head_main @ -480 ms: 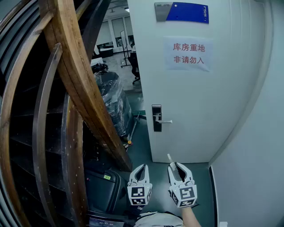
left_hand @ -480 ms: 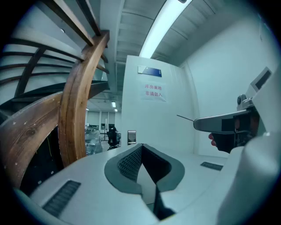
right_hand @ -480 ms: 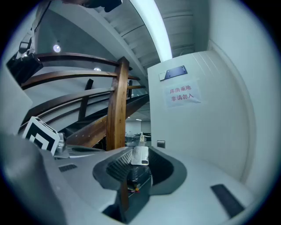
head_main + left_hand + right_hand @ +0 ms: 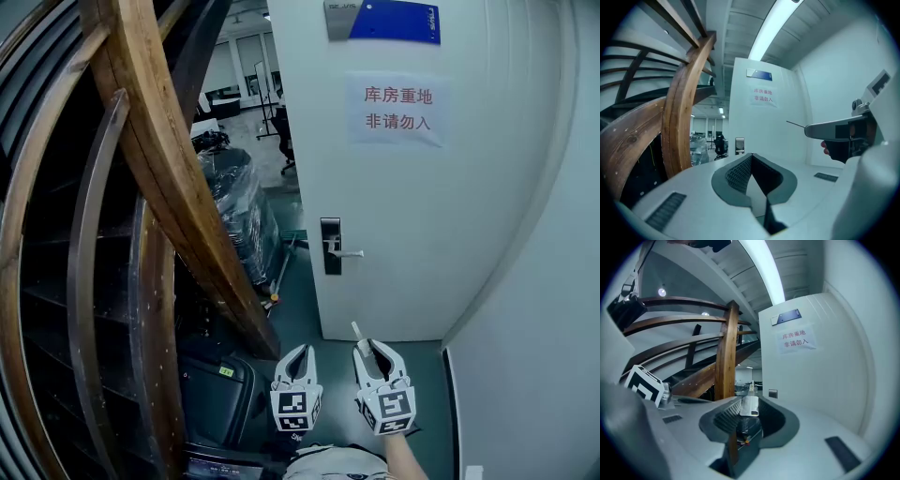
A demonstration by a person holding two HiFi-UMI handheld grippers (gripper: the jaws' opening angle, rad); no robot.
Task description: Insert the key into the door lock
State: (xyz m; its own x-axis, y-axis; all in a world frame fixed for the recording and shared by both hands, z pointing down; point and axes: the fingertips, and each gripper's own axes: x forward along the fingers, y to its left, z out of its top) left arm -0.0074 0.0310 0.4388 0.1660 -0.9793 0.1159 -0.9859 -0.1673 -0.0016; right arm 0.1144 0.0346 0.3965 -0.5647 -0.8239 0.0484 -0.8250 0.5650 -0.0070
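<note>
A white door (image 4: 422, 234) stands ahead with a black lock plate (image 4: 331, 247) and a silver lever handle (image 4: 349, 253) at its left edge. My right gripper (image 4: 373, 354) is low in the head view, well short of the door, shut on a key (image 4: 358, 333) whose thin blade points up toward the lock. In the right gripper view the key (image 4: 750, 405) sits between the jaws, with the lock plate (image 4: 773, 393) far beyond it. My left gripper (image 4: 298, 358) hangs beside it, shut and empty; its pads (image 4: 740, 171) meet in the left gripper view.
A curved wooden stair rail (image 4: 159, 169) fills the left side. A wrapped pallet load (image 4: 234, 211) and a black case (image 4: 220, 394) stand by the open doorway. A grey wall (image 4: 544, 309) closes the right side. A paper sign (image 4: 396, 110) hangs on the door.
</note>
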